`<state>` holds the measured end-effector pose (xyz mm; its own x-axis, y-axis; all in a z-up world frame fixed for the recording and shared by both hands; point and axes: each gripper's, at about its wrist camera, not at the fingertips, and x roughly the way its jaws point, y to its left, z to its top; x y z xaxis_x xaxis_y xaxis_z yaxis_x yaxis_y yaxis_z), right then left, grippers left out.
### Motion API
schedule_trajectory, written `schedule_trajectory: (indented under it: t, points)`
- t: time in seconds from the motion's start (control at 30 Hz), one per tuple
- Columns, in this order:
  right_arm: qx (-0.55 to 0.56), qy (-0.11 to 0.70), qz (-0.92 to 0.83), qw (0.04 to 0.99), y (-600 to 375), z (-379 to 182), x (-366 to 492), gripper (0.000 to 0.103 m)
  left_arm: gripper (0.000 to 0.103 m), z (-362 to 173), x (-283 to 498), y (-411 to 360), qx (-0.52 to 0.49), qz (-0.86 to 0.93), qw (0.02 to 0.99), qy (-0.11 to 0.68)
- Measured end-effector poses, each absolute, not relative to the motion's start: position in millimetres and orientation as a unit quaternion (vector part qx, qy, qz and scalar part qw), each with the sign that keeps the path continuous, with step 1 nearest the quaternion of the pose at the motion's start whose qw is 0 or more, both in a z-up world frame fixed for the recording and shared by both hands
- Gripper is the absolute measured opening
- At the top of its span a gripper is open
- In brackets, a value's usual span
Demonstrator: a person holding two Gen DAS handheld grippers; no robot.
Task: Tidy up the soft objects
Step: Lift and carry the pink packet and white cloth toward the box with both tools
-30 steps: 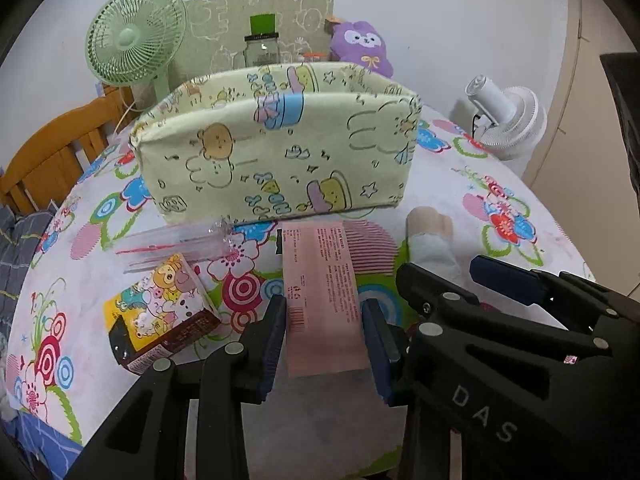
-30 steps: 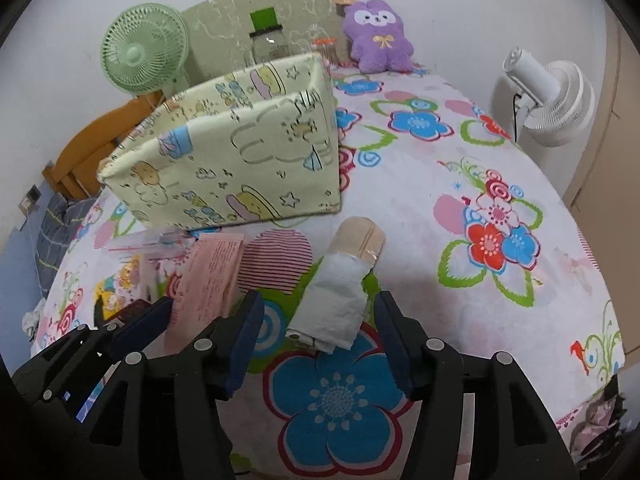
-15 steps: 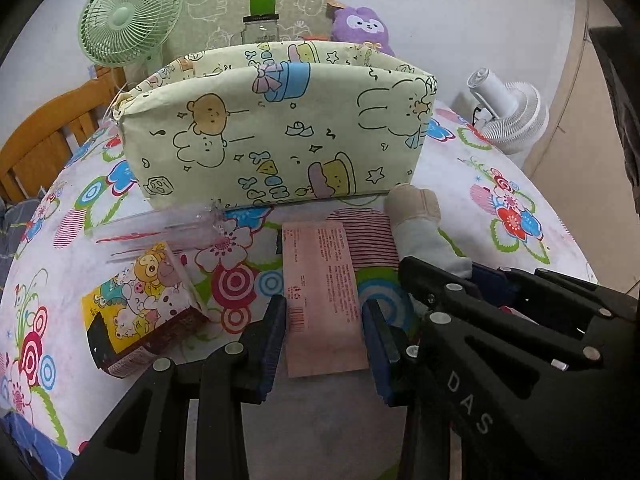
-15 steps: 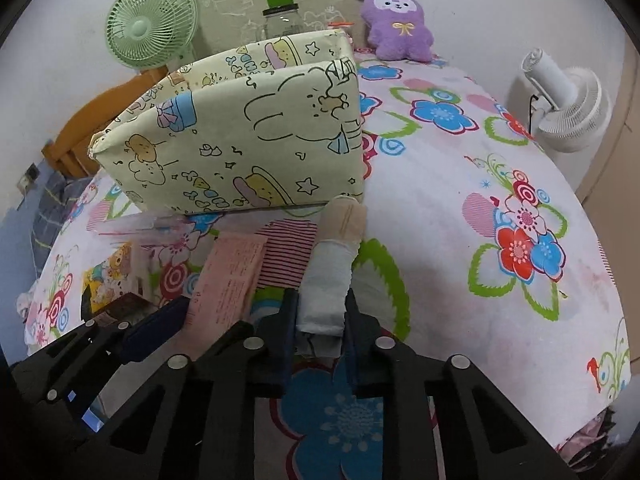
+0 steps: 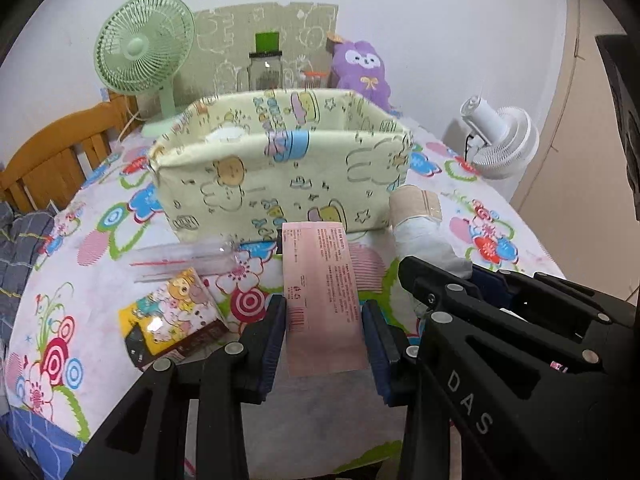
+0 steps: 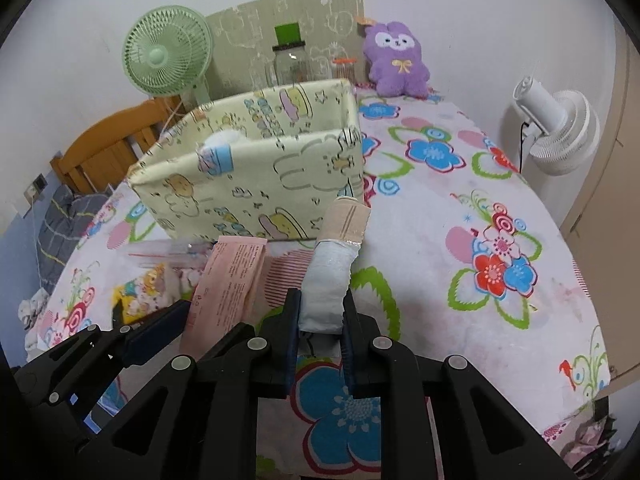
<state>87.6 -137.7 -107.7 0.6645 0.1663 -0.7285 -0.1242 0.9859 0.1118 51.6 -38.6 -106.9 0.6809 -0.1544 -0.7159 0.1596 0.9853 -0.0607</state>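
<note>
soft white padded roll with tan band noted in left wrist view, lying just right of pale yellow cartoon-print fabric bin on flowered tablecloth, near end hidden behind right gripper. left gripper spread wide, fingers either side of flat pink paper packet, not pressing it. same spread and same straddle as half a second ago; no progress on that item. clear plastic sleeve and yellow bear-print box lying left of packet, untouched. bin interior partly visible, with something white inside.

right wrist view: right gripper pinching near end of roll, fingers pressed into both sides. a second ago spread wide around it; closed by half a second ago. roll now appears raised at gripped end, tan end pointing toward bin corner; whether far end is touching cloth cannot be told. bin seen from higher than half a second ago, opening now visible.

judged: grasp secured, carry toward bin beginning. roll soft and long, likely to sag and catch bin wall unless lifted above rim. packet pickup not yet begun.
</note>
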Motion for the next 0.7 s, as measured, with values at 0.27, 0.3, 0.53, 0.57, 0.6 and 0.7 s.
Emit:
schedule_trajectory:
  t: [0.27,0.3,0.53,0.57,0.6,0.7]
  points:
    - [0.027,0.370,0.082,0.925,-135.9,-79.7,74.8,0.020,0.039,-79.1,42.7,-39.5,0.004,-0.082,0.929,0.360]
    - [0.028,0.365,0.083,0.927,-135.9,-75.1,73.3,0.020,0.039,-77.0,42.6,-39.2,0.004,-0.081,0.930,0.357]
    - [0.028,0.343,0.085,0.935,-134.6,-54.0,69.3,0.020,0.039,-56.4,37.5,-36.9,0.004,-0.078,0.939,0.334]
    - [0.027,0.340,0.085,0.936,-134.3,-51.0,68.8,0.020,0.039,-53.8,37.0,-36.8,0.004,-0.078,0.940,0.332]
    - [0.027,0.337,0.086,0.937,-134.0,-47.6,68.7,0.020,0.039,-51.1,36.5,-36.1,0.004,-0.077,0.941,0.328]
    - [0.027,0.328,0.088,0.940,-132.6,-38.5,68.3,0.020,0.039,-42.8,36.5,-35.2,0.003,-0.074,0.944,0.321]
